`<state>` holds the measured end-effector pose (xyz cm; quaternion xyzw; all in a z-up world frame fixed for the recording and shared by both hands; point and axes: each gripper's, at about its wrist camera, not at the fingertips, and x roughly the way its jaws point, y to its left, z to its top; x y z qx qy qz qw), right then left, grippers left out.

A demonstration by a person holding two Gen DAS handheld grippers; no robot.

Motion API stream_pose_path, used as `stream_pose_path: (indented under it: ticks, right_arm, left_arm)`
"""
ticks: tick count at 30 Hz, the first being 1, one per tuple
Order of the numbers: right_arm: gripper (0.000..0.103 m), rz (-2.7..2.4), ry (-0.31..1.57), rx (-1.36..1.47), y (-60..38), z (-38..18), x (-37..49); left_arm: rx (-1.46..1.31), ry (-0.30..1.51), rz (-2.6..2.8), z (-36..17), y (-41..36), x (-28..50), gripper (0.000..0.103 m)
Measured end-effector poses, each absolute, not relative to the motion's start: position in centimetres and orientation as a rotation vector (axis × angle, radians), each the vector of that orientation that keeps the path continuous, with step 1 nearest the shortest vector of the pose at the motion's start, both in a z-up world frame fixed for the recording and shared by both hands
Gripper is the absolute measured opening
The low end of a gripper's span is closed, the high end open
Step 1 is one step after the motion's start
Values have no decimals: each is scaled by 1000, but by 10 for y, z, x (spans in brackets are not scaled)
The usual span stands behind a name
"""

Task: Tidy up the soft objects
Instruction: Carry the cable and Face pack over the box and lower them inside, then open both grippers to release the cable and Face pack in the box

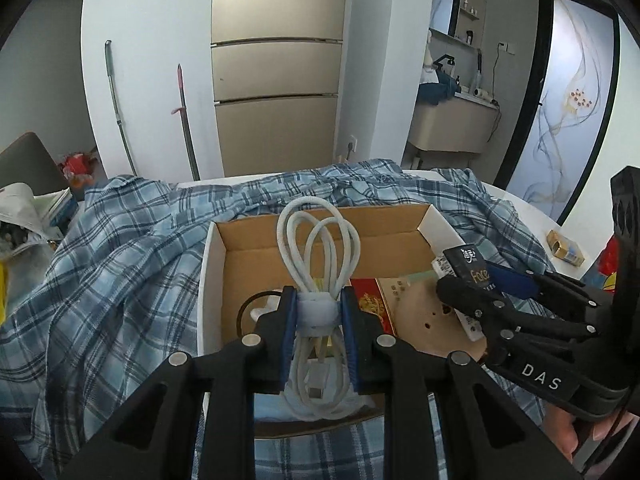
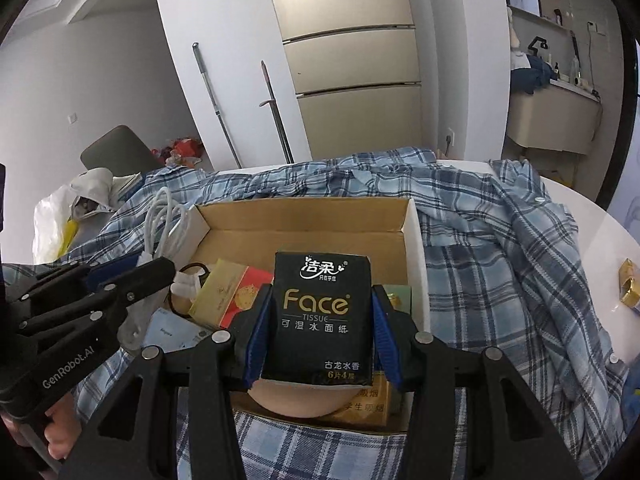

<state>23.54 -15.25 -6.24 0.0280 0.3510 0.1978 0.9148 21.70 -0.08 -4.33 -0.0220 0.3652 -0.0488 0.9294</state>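
Clamped in the left gripper (image 1: pixel 319 316), the cable (image 1: pixel 318 248) hung over the box (image 1: pixel 208 264); the right gripper (image 2: pixel 320 320) squeezed the tissue pack (image 2: pixel 320 312) above it. Loose loops could catch the rim. Only the right view showed the pack's label.

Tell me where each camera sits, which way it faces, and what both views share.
Left wrist: rides the left tool, looking forward over the cardboard box; tool shut on white cable; right tool at right.
Right wrist: rides the right tool, same direction; shut on black tissue pack; left tool, person's fingers at left.
Shared: box, plaid shirt, fridge.
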Motion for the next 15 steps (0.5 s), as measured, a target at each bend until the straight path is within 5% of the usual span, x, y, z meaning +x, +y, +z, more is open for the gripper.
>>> stream_pose_path:
  ticks: [3,5,7,15]
  right_arm:
    - [47,400,714,63,-153,-61,235]
    - [55,393,701,58,-154,-60,234]
    - [66,406,686,62,-154,-58,233]
    - [71,367,641,49,-159,-52,229]
  left_arm:
    - [-38,743,-94,-44,0,216,30]
    - [-33,726,-92,-41,0,214,60]
    - [-17,680,-75,-36,-1,209,73]
    - [-56,614,-56,-21,9,201,73]
